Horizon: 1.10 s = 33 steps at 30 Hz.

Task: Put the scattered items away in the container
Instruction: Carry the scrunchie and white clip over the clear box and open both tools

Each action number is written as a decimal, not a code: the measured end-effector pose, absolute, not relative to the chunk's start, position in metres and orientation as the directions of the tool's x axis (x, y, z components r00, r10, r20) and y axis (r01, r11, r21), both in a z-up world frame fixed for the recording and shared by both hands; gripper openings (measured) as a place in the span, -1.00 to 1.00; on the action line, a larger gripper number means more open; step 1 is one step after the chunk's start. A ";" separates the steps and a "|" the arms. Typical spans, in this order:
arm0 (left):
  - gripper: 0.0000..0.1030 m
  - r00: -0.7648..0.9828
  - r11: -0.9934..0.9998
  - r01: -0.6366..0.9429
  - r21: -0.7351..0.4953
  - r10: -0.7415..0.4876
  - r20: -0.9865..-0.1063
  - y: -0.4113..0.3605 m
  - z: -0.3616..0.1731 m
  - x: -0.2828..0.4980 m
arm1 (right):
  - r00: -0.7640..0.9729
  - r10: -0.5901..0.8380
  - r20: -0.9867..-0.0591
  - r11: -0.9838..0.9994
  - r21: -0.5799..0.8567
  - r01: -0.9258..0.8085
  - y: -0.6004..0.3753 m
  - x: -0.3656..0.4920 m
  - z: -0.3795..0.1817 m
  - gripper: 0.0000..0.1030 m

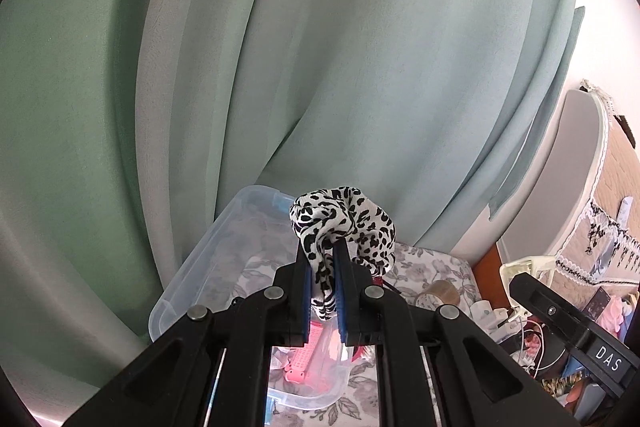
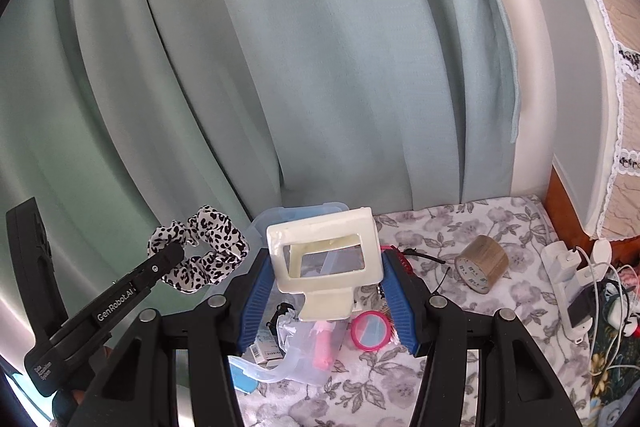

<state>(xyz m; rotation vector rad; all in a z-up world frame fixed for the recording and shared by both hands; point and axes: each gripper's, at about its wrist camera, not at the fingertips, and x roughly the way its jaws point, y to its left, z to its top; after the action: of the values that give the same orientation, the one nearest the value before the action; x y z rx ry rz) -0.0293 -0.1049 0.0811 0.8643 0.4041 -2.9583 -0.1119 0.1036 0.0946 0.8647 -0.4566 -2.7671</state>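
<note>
My left gripper (image 1: 322, 247) is shut on a black-and-white spotted scrunchie (image 1: 352, 215), which it holds in the air over the clear plastic container (image 1: 200, 267). The right wrist view shows that same gripper (image 2: 176, 253) and scrunchie (image 2: 216, 239) at the left. My right gripper (image 2: 326, 255) grips a cream plastic frame with a mirror-like window (image 2: 320, 227) between its blue pads, lifted above the container's rim (image 2: 304, 209). In the container lie a pink item (image 2: 324, 343) and small boxes, partly hidden by the frame.
A floral cloth (image 2: 460, 227) covers the surface. On it lie a brown tape roll (image 2: 482, 263), a pink round mirror (image 2: 370, 333) and a red comb (image 2: 400, 255). A power strip with chargers and cables (image 2: 572, 287) is at the right. A green curtain (image 2: 280, 67) hangs close behind.
</note>
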 end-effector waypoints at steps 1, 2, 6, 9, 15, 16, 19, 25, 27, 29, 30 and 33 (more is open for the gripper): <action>-0.81 -0.844 -0.964 0.107 -0.241 0.040 -0.535 -0.107 0.080 -0.029 | -0.806 -0.286 -0.519 -0.931 0.350 0.106 0.101 -0.113 0.094 0.11; -0.81 -0.843 -0.963 0.112 -0.244 0.038 -0.537 -0.110 0.079 -0.029 | -0.804 -0.289 -0.520 -0.931 0.348 0.110 0.099 -0.115 0.094 0.11; -0.81 -0.837 -0.959 0.133 -0.251 0.027 -0.546 -0.121 0.075 -0.031 | -0.795 -0.300 -0.527 -0.931 0.342 0.125 0.086 -0.118 0.093 0.11; -0.81 -0.833 -0.955 0.147 -0.256 0.020 -0.553 -0.128 0.071 -0.032 | -0.787 -0.308 -0.535 -0.931 0.340 0.133 0.078 -0.122 0.090 0.11; -0.81 -0.824 -0.950 0.169 -0.262 0.010 -0.567 -0.141 0.065 -0.037 | -0.774 -0.316 -0.548 -0.931 0.336 0.142 0.068 -0.129 0.086 0.11; -0.81 -0.822 -0.949 0.174 -0.262 0.007 -0.570 -0.143 0.064 -0.038 | -0.770 -0.316 -0.554 -0.932 0.334 0.142 0.066 -0.131 0.084 0.11; -0.81 -0.810 -0.946 0.188 -0.264 0.003 -0.586 -0.149 0.058 -0.042 | -0.751 -0.326 -0.575 -0.930 0.337 0.146 0.060 -0.139 0.076 0.11; -0.81 -0.792 -0.942 0.206 -0.265 -0.001 -0.610 -0.159 0.049 -0.048 | -0.717 -0.350 -0.603 -0.927 0.332 0.173 0.045 -0.149 0.063 0.11; -0.81 -0.788 -0.942 0.209 -0.264 -0.002 -0.616 -0.161 0.046 -0.048 | -0.707 -0.358 -0.610 -0.926 0.330 0.183 0.039 -0.151 0.060 0.11; -0.81 -0.783 -0.942 0.210 -0.263 -0.001 -0.622 -0.162 0.044 -0.049 | -0.698 -0.363 -0.617 -0.925 0.328 0.191 0.035 -0.154 0.057 0.11; -0.81 -0.779 -0.942 0.211 -0.262 0.000 -0.627 -0.163 0.042 -0.049 | -0.693 -0.366 -0.621 -0.925 0.327 0.195 0.032 -0.156 0.056 0.11; -0.81 -0.764 -0.941 0.219 -0.258 -0.001 -0.645 -0.167 0.035 -0.050 | -0.676 -0.374 -0.635 -0.923 0.326 0.205 0.024 -0.162 0.049 0.11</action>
<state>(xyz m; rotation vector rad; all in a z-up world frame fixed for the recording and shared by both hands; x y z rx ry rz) -0.0503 -0.1669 0.0351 1.0240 0.4884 -2.8019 -0.1623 0.0243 0.0493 1.0558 -0.3276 -2.5959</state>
